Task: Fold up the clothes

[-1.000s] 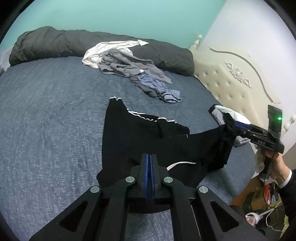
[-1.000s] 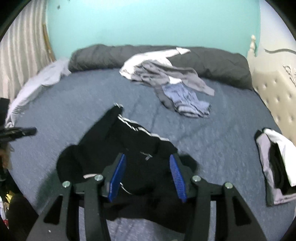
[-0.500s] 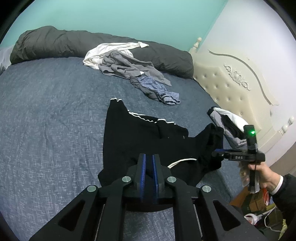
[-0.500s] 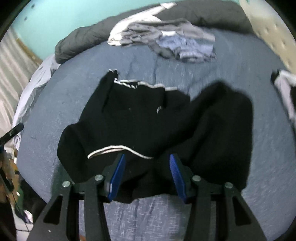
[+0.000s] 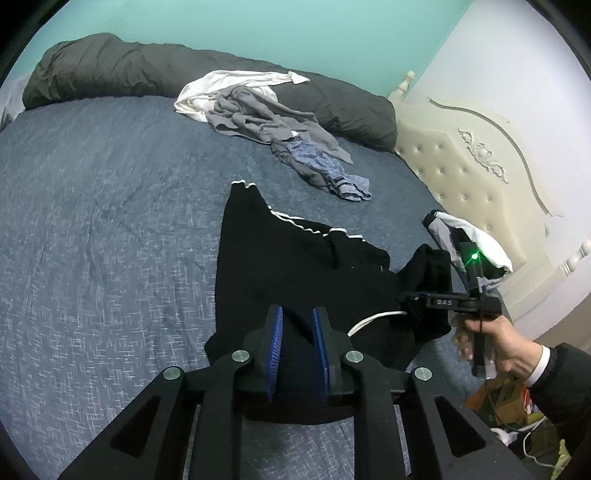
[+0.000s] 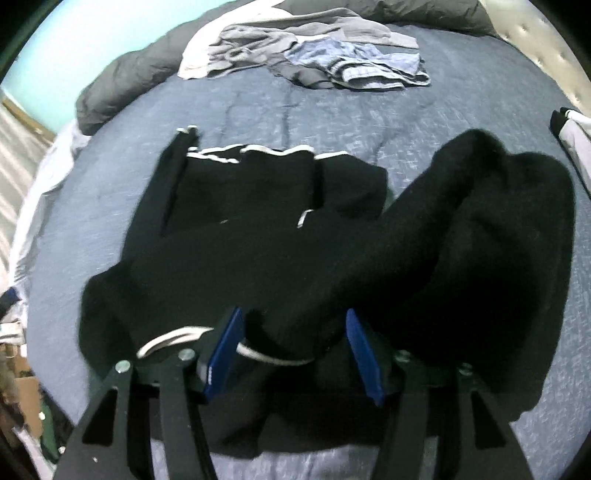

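Left wrist view puts the left gripper (image 5: 297, 347) at lower centre, poised over the near hem of the black garment (image 5: 295, 266). Its jaws are opening, a narrow gap between the blue pads (image 5: 275, 349), and cloth lies under and between them without being pinched; my reading is that this edge has just been laid down so the fabric can settle flat. The garment spreads from frame centre toward the lower right, with white piping along its far edge and a white drawcord (image 5: 373, 318) curling near the waist. At right, a hand (image 5: 506, 350) holds the right gripper (image 5: 408, 297) against a bunched fold of the same garment, probably to bring that side down onto the bed.

Right wrist view shows the right gripper (image 6: 293, 352) at lower centre with its jaws opening to a middling width. Black cloth and the drawcord (image 6: 273, 356) sit between the pads (image 6: 223, 350), but the frame is blurred, so whether they press on the fabric I cannot tell. A thick fold of the garment (image 6: 480, 236) humps up at right, so the fold looks far from finished.

Beneath everything lies a blue mottled bedspread (image 5: 92, 206), soft and wide enough for folding. A dark duvet roll (image 5: 122, 66) runs along the top, with a pile of unfolded clothes (image 5: 266, 122) at upper centre. A folded black-and-white garment (image 5: 476, 242) rests at right beside the cream tufted headboard (image 5: 476, 173), under a teal wall (image 5: 240, 26).
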Action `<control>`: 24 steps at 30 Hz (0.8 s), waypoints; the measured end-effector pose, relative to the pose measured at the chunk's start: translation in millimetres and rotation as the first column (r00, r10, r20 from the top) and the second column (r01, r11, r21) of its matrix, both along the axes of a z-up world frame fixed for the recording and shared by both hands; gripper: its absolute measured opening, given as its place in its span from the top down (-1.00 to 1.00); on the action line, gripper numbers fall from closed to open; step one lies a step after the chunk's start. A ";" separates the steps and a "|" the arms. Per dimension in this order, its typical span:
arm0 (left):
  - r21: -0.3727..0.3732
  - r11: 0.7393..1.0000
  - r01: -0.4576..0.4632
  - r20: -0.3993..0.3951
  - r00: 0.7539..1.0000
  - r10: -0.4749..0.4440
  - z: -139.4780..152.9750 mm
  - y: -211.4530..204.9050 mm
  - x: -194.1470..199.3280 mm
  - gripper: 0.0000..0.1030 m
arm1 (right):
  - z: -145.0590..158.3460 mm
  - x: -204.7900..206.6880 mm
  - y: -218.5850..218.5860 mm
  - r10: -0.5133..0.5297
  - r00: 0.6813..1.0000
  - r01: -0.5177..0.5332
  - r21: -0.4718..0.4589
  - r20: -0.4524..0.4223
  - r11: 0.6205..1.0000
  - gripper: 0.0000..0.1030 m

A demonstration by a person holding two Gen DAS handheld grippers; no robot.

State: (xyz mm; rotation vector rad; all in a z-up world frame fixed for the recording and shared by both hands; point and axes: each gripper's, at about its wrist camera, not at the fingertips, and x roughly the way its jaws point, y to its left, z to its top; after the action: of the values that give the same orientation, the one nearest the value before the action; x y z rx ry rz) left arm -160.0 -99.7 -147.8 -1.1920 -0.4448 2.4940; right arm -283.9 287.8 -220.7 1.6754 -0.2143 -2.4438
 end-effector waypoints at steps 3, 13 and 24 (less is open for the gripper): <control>-0.001 1.000 -0.003 0.005 1.000 0.003 -2.6 -4.7 -1.4 0.63 | -7.2 -5.8 0.3 -0.003 1.000 0.003 0.010 -0.002 1.000 0.56; 0.012 1.000 -0.005 0.006 1.000 0.005 -2.1 -4.2 -3.5 0.63 | 70.4 -4.5 -18.5 0.102 0.964 -0.133 -0.115 -0.248 0.984 0.94; 0.009 0.999 -0.049 0.002 0.999 0.049 7.5 -25.8 10.7 0.61 | 87.2 7.5 -165.1 0.459 0.848 -0.509 -0.167 -0.267 0.844 0.94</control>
State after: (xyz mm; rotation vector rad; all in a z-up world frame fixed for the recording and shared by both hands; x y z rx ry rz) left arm -149.3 -125.5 -140.3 -1.1937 -0.4916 2.5300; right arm -276.5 122.6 -133.4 1.1721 -0.0310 -2.0938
